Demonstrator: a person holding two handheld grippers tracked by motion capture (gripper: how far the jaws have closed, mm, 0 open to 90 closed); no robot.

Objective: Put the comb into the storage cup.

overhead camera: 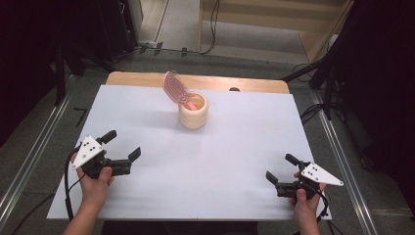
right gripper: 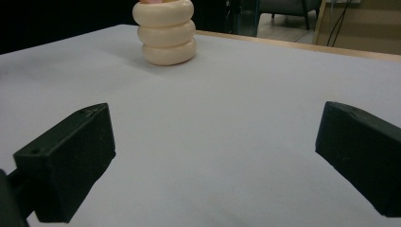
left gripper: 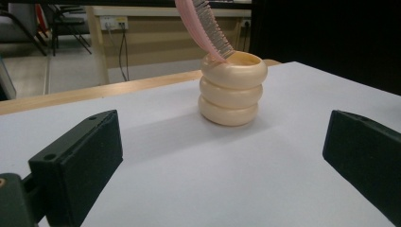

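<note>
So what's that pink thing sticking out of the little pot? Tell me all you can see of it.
It looks like a pink plastic hairbrush, standing handle-down in the cream holder, which is shaped like three stacked rings. Its oval head leans up and away to the left in the high view, above the holder's rim. The left gripper view shows rows of grey bristles on the underside of the tilted head. It rests against the holder's rim; the handle's lower end is hidden inside. Neither tool touches it.
</note>
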